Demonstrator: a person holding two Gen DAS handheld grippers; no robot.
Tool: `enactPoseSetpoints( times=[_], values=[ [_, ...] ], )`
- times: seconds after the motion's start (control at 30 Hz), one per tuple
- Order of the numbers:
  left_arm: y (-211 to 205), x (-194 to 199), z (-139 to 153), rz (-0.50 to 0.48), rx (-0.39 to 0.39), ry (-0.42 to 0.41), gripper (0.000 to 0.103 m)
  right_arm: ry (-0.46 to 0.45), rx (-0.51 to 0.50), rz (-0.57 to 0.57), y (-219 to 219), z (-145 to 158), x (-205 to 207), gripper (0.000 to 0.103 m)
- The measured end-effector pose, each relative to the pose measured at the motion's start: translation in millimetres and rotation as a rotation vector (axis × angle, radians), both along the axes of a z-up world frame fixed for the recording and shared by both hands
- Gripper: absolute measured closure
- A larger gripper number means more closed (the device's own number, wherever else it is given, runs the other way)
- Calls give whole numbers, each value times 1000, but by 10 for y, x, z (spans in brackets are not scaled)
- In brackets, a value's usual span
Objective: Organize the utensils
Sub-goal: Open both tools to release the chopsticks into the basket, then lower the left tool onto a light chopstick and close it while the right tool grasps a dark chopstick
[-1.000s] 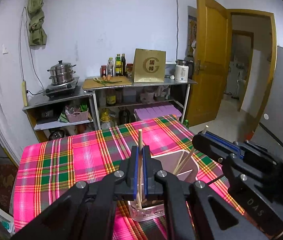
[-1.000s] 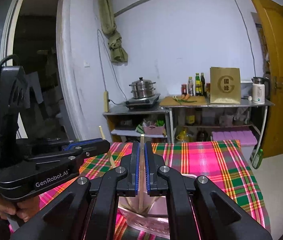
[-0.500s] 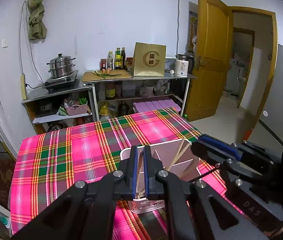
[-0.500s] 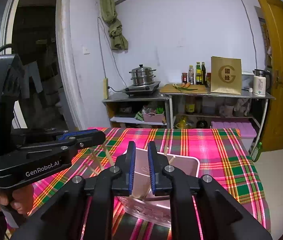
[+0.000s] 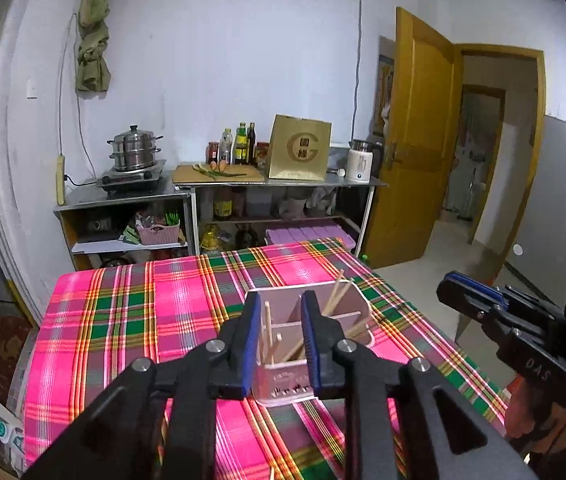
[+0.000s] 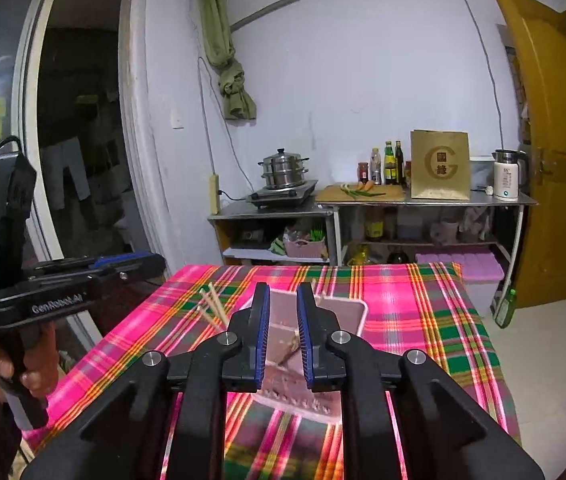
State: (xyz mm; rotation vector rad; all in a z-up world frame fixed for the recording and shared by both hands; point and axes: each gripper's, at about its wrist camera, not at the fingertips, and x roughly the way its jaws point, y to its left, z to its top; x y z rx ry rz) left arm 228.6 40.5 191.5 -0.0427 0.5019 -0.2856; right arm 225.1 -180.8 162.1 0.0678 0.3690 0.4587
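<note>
A pink divided utensil holder (image 5: 283, 390) stands on the plaid tablecloth (image 5: 123, 320). Several wooden chopsticks (image 5: 267, 330) stand in its compartments, some leaning right. My left gripper (image 5: 281, 312) is open and empty, just above and in front of the holder. In the right wrist view the holder (image 6: 343, 312) sits beyond my right gripper (image 6: 283, 292), which is open and empty above it. Chopsticks (image 6: 213, 304) stick out at the holder's left side. Each gripper shows in the other's view: the right gripper (image 5: 471, 292), the left gripper (image 6: 123, 264).
Metal shelves (image 5: 219, 188) against the far wall carry a steamer pot (image 5: 135, 152), bottles, a cutting board, a gold box and a kettle. A yellow door (image 5: 415, 140) stands open at the right. The table's edges fall off left and right.
Both grippers held a chopstick upright over the holder, then opened. The chopsticks now stand in the holder, and both grippers have pulled back and up a little.
</note>
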Motion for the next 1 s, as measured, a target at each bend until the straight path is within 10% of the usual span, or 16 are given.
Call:
enactPoseSetpoints(
  times=[1.0],
  values=[
    [122,-1122,-1204,1,6,153,80,162,9,20,-316,-882,-984,89]
  ],
)
